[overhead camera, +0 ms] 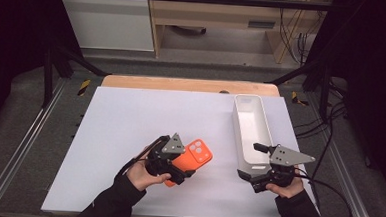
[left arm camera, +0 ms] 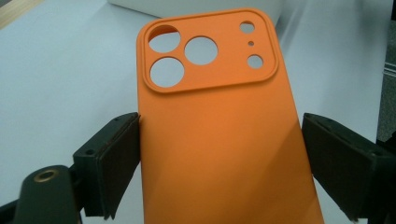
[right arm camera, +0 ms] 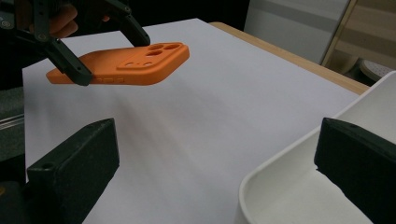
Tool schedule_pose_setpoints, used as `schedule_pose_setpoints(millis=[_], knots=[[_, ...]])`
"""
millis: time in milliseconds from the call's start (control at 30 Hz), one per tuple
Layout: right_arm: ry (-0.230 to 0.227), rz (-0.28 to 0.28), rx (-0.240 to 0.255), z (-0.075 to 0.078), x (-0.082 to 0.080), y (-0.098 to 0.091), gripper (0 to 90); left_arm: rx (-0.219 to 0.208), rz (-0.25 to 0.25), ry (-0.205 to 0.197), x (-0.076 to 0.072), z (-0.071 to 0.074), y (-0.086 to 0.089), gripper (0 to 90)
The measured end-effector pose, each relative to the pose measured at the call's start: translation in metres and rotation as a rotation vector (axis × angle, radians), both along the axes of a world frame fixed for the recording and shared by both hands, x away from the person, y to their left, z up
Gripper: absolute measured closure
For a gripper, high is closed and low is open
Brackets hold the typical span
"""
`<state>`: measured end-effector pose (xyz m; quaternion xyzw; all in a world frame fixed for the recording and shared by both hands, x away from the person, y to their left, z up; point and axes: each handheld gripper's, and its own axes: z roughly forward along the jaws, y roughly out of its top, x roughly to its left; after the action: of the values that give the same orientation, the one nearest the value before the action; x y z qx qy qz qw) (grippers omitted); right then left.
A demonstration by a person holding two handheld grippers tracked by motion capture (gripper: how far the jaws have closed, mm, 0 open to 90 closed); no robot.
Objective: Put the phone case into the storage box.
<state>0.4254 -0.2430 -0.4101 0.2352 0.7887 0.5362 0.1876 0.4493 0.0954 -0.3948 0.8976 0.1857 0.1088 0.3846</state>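
Note:
An orange phone case [overhead camera: 199,153] with round camera cut-outs hangs just above the white table sheet [overhead camera: 130,115], tilted, back side up. My left gripper [overhead camera: 184,164] is shut on it, its pads against the two long edges. The left gripper view shows the case [left arm camera: 210,84] between those jaws [left arm camera: 219,122]. From the right gripper view, the case [right arm camera: 140,65] and the left gripper [right arm camera: 105,51] float at the upper left. My right gripper [overhead camera: 249,161] stands open at the near end of a white tray [overhead camera: 237,126], its jaws [right arm camera: 215,140] wide apart with the tray's rounded corner [right arm camera: 280,172] between them.
The long white tray lies lengthwise at the right of the sheet, and nothing shows inside it. A wooden table edge [overhead camera: 187,84] runs along the back. Metal frame rails and cables [overhead camera: 329,145] flank the table.

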Motion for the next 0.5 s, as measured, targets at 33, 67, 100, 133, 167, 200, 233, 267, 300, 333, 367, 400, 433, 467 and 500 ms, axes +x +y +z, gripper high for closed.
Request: schedule_pose_setpoints(millis=[33,67,100,133,167,200,233,267,300,333,367,400,433,467,500], knots=[[-0.001,0.004,-0.003,0.000,0.000,0.001,0.5,0.000,-0.004,-0.001,-0.001,0.000,-0.001,13.3],[-0.001,0.007,-0.006,0.000,0.000,0.002,0.5,0.002,-0.009,-0.002,-0.001,0.000,-0.001,13.3],[0.002,0.009,-0.010,0.000,0.000,0.003,0.5,0.000,-0.013,-0.002,-0.002,0.000,-0.002,13.4],[0.002,0.013,-0.012,-0.001,0.000,0.004,0.5,0.001,-0.019,-0.003,-0.002,0.001,-0.002,13.3],[0.004,0.015,-0.015,-0.001,0.000,0.005,0.5,0.001,-0.022,-0.004,-0.003,0.001,-0.003,13.3],[0.005,0.018,-0.019,-0.001,0.000,0.006,0.5,0.002,-0.028,-0.004,-0.003,0.001,-0.004,13.4],[0.002,0.023,-0.023,-0.001,0.000,0.007,0.5,0.000,-0.028,-0.001,-0.004,0.001,-0.004,13.3],[0.002,0.026,-0.026,-0.001,0.000,0.008,0.5,0.005,-0.030,-0.003,-0.004,0.001,-0.005,13.3],[0.003,0.028,-0.029,-0.001,0.000,0.009,0.5,0.006,-0.033,-0.003,-0.004,0.001,-0.005,13.3],[0.003,0.032,-0.033,-0.001,0.000,0.010,0.6,0.007,-0.036,-0.002,-0.005,0.001,-0.006,13.4],[0.003,0.035,-0.037,-0.001,0.000,0.012,0.5,0.009,-0.040,-0.003,-0.005,0.000,-0.006,13.4],[0.000,0.037,-0.042,-0.001,0.000,0.013,0.6,0.008,-0.043,-0.001,-0.005,0.000,-0.007,13.4],[-0.001,0.041,-0.047,-0.001,0.000,0.014,0.6,0.011,-0.048,-0.002,-0.005,0.000,-0.007,13.4],[-0.001,0.043,-0.050,-0.001,0.000,0.015,0.7,0.012,-0.052,-0.003,-0.005,0.000,-0.008,13.4],[-0.001,0.045,-0.055,-0.001,0.000,0.016,0.7,0.015,-0.058,-0.005,-0.006,0.000,-0.008,13.4]])
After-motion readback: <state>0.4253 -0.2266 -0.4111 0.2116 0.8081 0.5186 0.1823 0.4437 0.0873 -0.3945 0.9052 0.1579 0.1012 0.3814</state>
